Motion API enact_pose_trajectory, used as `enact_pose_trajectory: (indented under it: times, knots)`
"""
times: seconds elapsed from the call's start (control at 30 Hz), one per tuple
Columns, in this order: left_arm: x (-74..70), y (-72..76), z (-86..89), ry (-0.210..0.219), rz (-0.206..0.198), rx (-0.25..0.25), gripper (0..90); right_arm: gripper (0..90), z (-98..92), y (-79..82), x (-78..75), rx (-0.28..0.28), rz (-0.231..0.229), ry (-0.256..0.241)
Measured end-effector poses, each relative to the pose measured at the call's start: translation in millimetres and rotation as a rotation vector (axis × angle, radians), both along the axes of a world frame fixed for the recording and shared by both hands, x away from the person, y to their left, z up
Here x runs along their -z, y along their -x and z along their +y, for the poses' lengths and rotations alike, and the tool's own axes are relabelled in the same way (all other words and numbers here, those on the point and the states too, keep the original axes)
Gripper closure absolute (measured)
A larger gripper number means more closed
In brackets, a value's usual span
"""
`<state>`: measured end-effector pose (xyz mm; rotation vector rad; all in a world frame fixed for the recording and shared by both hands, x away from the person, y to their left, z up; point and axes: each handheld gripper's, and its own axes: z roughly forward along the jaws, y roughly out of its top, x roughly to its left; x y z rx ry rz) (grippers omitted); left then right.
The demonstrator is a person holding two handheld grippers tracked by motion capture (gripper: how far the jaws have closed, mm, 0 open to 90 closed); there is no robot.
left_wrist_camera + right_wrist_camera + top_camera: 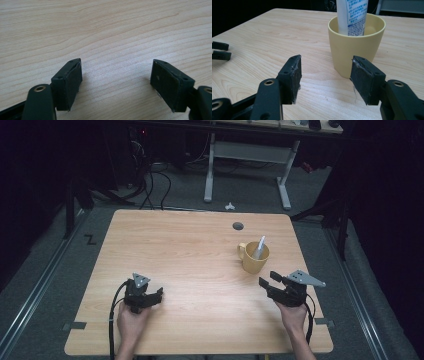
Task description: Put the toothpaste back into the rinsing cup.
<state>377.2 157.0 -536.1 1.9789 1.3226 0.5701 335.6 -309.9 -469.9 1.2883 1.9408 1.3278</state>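
A yellow cup [253, 257] stands right of centre on the wooden table [190, 245], with a white tube [259, 248] leaning inside it. In the right gripper view the cup [356, 45] is just ahead and slightly right, and the tube [352, 16] has blue print. My right gripper [268, 279] is open, a short way in front of the cup, holding nothing. At the near left, my left gripper [155, 295] is open over bare wood, its jaws wide apart [116, 82]. The left gripper's jaws [220, 50] also show at the far left of the right gripper view.
A round cable hole [238, 226] sits near the table's far edge, beyond the cup. A white-legged desk [247, 165] stands on the grey floor behind the table. Dark cables [150, 185] lie on the floor at the back left.
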Motion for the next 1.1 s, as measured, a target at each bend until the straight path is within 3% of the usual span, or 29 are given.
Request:
enact_pose_trajectory:
  times: [0.5,1.1]
  knots:
    - [-0.1,0.0,0.0,0.0,0.001,0.001,25.8,43.6,4.8,-6.0,14.4,0.007,0.047,0.021]
    - [0.0,0.0,0.0,0.001,0.0,0.0,25.8,44.1,13.5,-12.3,21.4,0.009,0.057,0.056]
